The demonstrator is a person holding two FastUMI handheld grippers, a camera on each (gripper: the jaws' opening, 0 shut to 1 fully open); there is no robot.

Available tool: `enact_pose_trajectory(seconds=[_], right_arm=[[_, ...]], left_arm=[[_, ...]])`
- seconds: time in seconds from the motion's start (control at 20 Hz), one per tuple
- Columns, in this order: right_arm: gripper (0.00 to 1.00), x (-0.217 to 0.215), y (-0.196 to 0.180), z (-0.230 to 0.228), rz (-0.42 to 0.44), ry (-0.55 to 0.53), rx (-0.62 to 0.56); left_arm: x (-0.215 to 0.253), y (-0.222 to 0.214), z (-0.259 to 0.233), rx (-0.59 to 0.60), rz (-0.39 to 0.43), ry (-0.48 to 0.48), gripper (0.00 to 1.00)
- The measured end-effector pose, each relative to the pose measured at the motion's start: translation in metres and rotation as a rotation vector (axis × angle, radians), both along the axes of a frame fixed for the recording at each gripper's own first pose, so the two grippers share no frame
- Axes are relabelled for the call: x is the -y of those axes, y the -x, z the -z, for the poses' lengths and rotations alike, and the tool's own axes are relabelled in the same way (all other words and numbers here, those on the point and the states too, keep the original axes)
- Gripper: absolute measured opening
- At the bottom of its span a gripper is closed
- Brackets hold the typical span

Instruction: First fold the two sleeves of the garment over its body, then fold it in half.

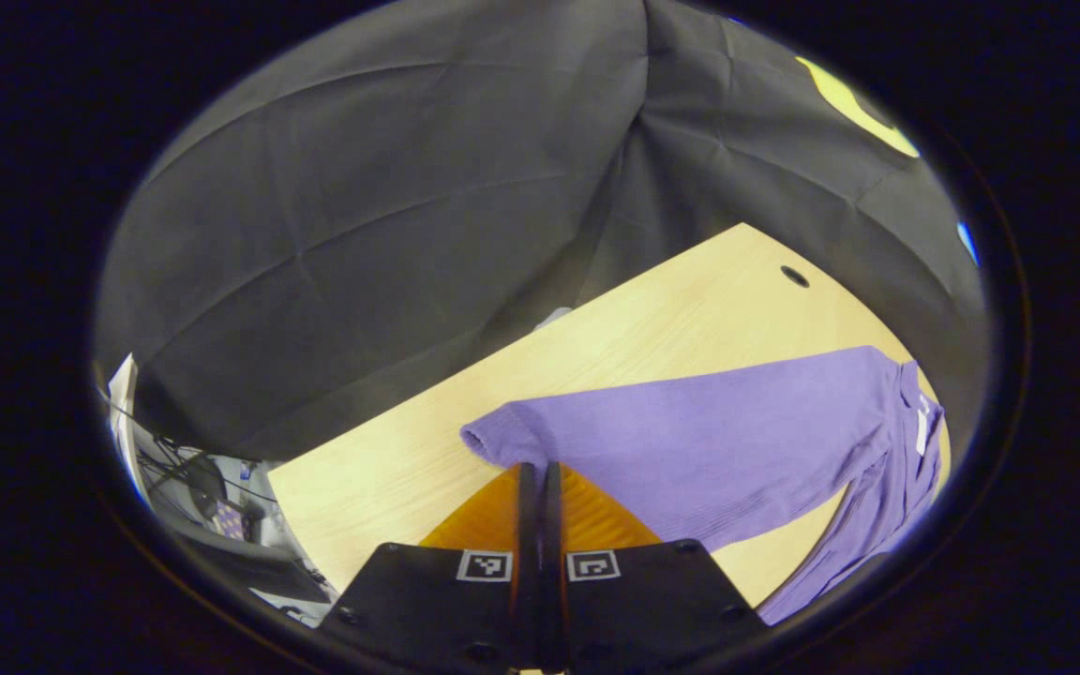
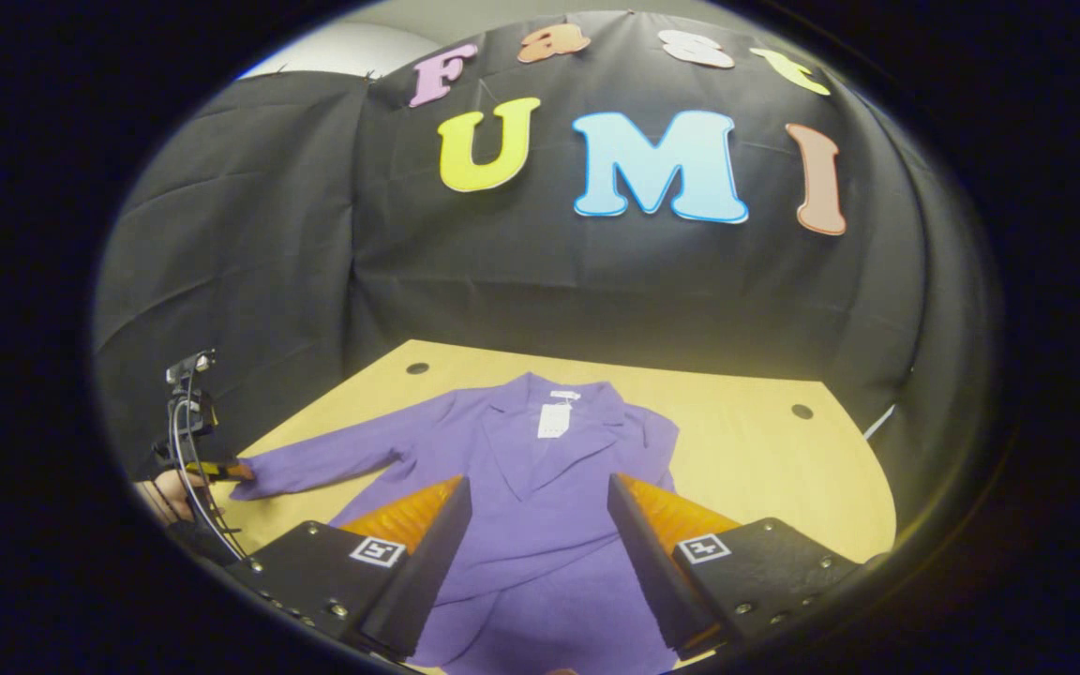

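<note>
A purple collared garment [image 2: 540, 487] lies flat on the wooden table [image 2: 765, 469], collar toward the wall, a white tag [image 2: 554, 419] at the neck. One sleeve [image 2: 334, 459] stretches out to the left. In the left gripper view that sleeve [image 1: 690, 431] runs across the table, and my left gripper [image 1: 537, 469] is shut on its lower edge beside the cuff [image 1: 484, 436]. The right gripper view shows the left gripper [image 2: 212, 469], held by a hand [image 2: 160, 492], at the cuff. My right gripper [image 2: 537, 487] hangs open above the garment's body, holding nothing. A band of cloth [image 2: 521, 572] lies across the lower body.
The table has round cable holes [image 2: 417, 367] [image 2: 800, 411] near its far edge, one also seen as a hole [image 1: 794, 276] in the left gripper view. Black cloth walls close in behind. Cables and equipment [image 1: 212, 497] sit beyond the table's left edge.
</note>
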State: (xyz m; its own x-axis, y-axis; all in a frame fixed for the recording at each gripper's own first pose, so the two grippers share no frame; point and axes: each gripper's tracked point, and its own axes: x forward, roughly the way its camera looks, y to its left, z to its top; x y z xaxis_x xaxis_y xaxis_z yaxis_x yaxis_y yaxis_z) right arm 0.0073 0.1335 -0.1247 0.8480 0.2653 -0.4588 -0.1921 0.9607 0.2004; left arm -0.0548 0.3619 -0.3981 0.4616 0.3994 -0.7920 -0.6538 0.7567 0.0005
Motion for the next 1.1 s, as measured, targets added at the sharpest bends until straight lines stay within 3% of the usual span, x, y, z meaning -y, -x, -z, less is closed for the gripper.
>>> enact_pose_trajectory(seconds=[0.15,0.3,0.4,0.7,0.9,1.1], right_arm=[[0.9,0.011,0.001,0.003,0.036,-0.024,-0.012],[0.9,0.023,0.004,0.005,0.064,-0.045,-0.019],[0.9,0.033,0.005,0.007,0.079,-0.041,-0.02],[0.9,0.059,0.007,0.013,0.115,-0.055,-0.025],[0.9,0.077,0.009,0.017,0.124,-0.044,-0.018],[0.9,0.095,0.012,0.021,0.135,-0.042,-0.02]], left_arm=[[0.001,0.0,-0.003,0.038,-0.044,0.038,0.07],[0.016,-0.008,-0.008,0.112,-0.072,0.182,0.07],[0.029,-0.011,-0.019,0.173,-0.047,0.243,0.07],[0.101,-0.036,-0.084,0.306,0.095,0.262,0.07],[0.174,-0.058,-0.132,0.349,0.265,0.24,0.07],[0.272,-0.075,-0.166,0.391,0.439,0.293,0.07]])
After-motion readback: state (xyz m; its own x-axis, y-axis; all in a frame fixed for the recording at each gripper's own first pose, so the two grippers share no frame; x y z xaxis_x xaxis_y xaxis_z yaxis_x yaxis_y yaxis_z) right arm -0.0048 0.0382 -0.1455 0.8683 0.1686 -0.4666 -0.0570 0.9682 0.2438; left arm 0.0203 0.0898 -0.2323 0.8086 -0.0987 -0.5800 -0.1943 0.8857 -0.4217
